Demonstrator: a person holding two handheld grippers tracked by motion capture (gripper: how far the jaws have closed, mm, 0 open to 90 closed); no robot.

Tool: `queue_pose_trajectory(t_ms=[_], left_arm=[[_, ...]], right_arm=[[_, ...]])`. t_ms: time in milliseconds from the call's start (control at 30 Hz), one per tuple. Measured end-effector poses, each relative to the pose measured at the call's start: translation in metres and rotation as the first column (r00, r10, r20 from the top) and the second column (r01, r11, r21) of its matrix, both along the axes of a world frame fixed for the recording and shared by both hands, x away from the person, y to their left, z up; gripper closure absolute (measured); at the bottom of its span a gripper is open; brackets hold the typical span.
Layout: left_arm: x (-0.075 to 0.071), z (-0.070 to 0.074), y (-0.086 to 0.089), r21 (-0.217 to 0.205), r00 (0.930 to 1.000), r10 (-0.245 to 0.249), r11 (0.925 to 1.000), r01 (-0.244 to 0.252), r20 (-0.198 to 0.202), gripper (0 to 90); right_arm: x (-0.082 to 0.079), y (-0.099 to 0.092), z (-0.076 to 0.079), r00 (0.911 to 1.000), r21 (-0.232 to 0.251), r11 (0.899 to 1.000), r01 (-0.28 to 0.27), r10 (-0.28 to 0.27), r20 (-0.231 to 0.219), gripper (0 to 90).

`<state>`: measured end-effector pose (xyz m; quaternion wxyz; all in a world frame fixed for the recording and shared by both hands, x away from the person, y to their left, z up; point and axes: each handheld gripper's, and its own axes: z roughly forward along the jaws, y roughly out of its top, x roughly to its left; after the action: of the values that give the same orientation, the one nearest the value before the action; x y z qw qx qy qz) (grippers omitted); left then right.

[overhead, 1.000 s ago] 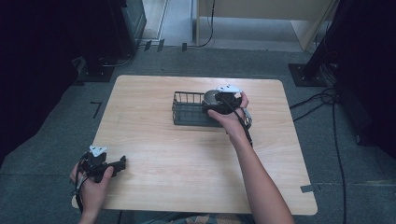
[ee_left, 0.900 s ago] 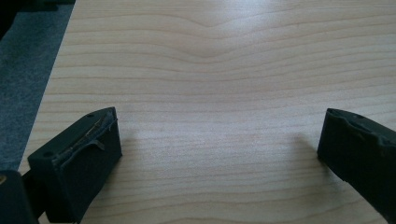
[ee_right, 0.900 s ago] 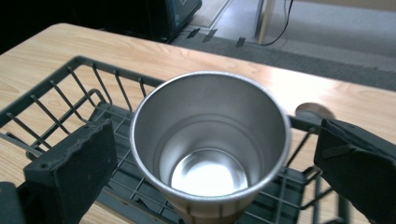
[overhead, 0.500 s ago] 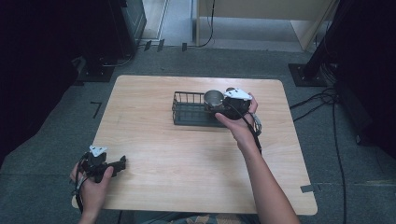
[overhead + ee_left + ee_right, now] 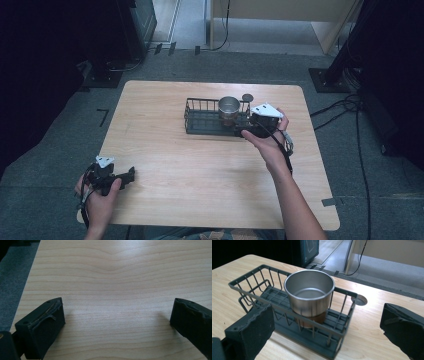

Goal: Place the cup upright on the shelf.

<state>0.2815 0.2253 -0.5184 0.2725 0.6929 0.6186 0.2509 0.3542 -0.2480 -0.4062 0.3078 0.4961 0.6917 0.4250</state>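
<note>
I have let go: my right gripper (image 5: pixel 327 332) has backed off, jaws apart, the steel cup (image 5: pixel 309 296) standing in the wire basket (image 5: pixel 249 285) toward the table's far right. Placing looks done. My left gripper (image 5: pixel 117 322) rests, jaws apart, at the near-left corner.

A: Table (image 5: pixel 165 150) evenly lit from above in high view; surroundings at left and right lost in near-black; floor beyond seen dim.

B: Soft shadows thrown under jaws in left gripper view; wood grain kept sharp; jaws slightly blurred at btm edges.

A: Steel cup (image 5: pixel 309 293) marked by pale sheen, no hard glare; background in right gripper view softened, somewhat grainy.
</note>
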Motion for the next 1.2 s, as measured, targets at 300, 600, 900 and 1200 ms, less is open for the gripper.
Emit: queue_pose_trajectory(t_ms=[300, 600, 900, 1200], left_arm=[[0.0, 0.0, 0.0, -0.001, 1.0, 0.001, 1.0, -0.001, 0.001, 0.0], [0.0, 0.0, 0.0, 0.0, 1.0, 0.0, 1.0, 0.0, 0.0, 0.0], [0.0, 0.0, 0.0, 0.0, 1.0, 0.0, 1.0, 0.0, 0.0, 0.0], [0.0, 0.0, 0.0, 0.001, 1.0, 0.0, 1.0, 0.0, 0.0, 0.0]], right_arm=[[-0.02, -0.021, -0.002, 0.9998, -0.009, 1.0, 0.019, -0.019, 0.006, 0.0], [-0.042, -0.041, -0.005, 0.9992, -0.019, 0.999, 0.037, -0.037, 0.015, 0.0], [-0.061, -0.061, -0.015, 0.9975, -0.014, 0.997, 0.07, -0.07, 0.009, 0.7], [-0.08, -0.081, -0.024, 0.9958, 0.005, 0.996, 0.091, -0.091, 0.014, 0.5]])
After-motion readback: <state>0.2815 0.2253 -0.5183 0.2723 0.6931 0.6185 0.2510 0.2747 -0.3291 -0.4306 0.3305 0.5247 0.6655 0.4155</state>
